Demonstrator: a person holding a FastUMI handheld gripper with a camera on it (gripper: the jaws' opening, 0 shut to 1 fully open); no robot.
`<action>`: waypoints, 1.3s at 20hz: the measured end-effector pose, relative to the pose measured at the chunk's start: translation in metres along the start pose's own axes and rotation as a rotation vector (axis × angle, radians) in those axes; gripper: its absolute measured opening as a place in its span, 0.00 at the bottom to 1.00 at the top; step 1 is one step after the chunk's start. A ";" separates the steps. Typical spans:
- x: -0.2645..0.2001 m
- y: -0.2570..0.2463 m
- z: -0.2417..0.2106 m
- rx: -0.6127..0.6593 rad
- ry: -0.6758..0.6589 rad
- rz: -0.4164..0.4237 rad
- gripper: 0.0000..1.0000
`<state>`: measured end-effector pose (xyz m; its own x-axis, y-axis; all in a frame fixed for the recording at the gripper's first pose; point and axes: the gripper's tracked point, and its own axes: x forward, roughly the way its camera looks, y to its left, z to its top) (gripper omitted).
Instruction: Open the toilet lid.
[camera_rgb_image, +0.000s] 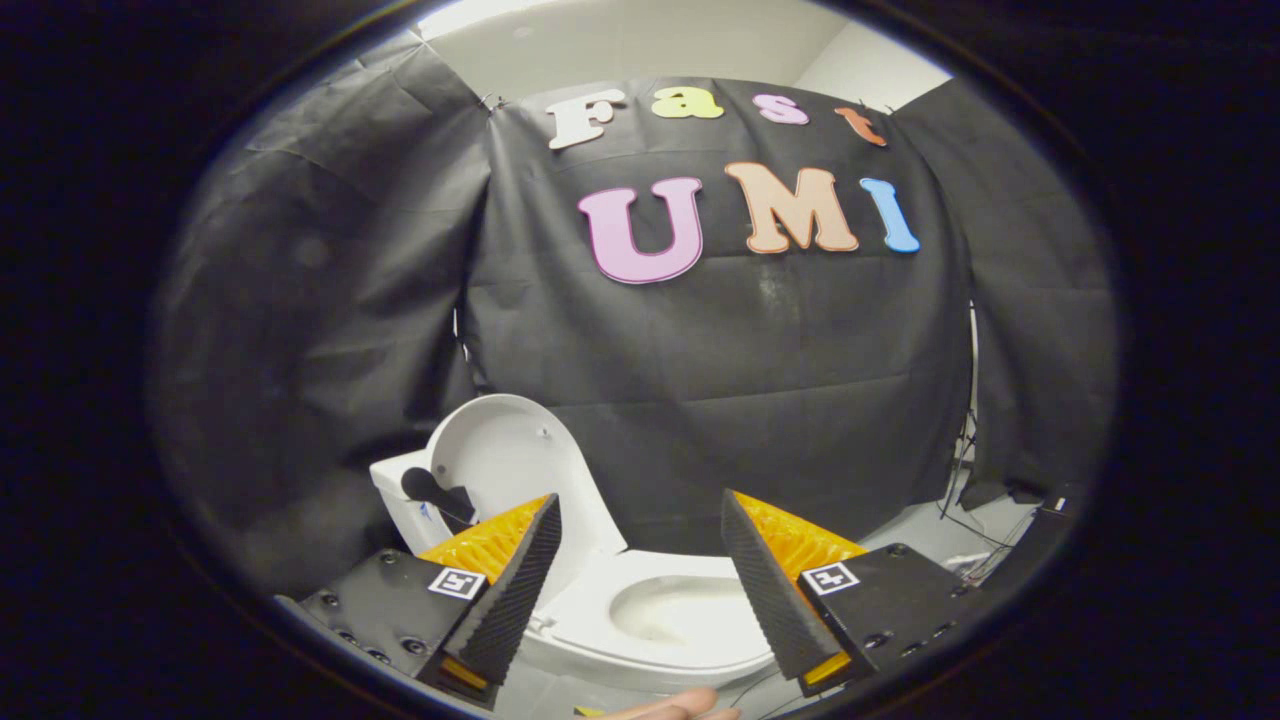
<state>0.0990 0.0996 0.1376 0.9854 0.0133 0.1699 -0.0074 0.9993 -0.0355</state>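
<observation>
A white toilet (660, 620) stands just ahead of the fingers, low against the black cloth wall. Its lid (515, 460) is raised upright and leans back against the white tank (400, 500), rising beyond the left finger. The seat ring (600, 610) lies down around the bowl, which shows between the two fingers. My gripper (640, 510) is open, with a wide gap and nothing held. Neither finger touches the lid or the seat.
Black cloth hangs all around the toilet. A small dark object (430, 488) sits by the tank, left of the lid. Cables and a stand leg (965, 470) trail down on the right over the pale floor. A fingertip of a hand (680, 706) shows below the bowl.
</observation>
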 end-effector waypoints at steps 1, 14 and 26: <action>-0.001 -0.007 -0.005 -0.007 0.001 -0.011 0.99; -0.016 -0.056 -0.029 -0.029 0.017 -0.083 0.99; -0.015 -0.046 -0.018 -0.039 -0.002 -0.075 0.99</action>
<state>0.0879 0.0526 0.1193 0.9825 -0.0616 0.1757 0.0733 0.9955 -0.0608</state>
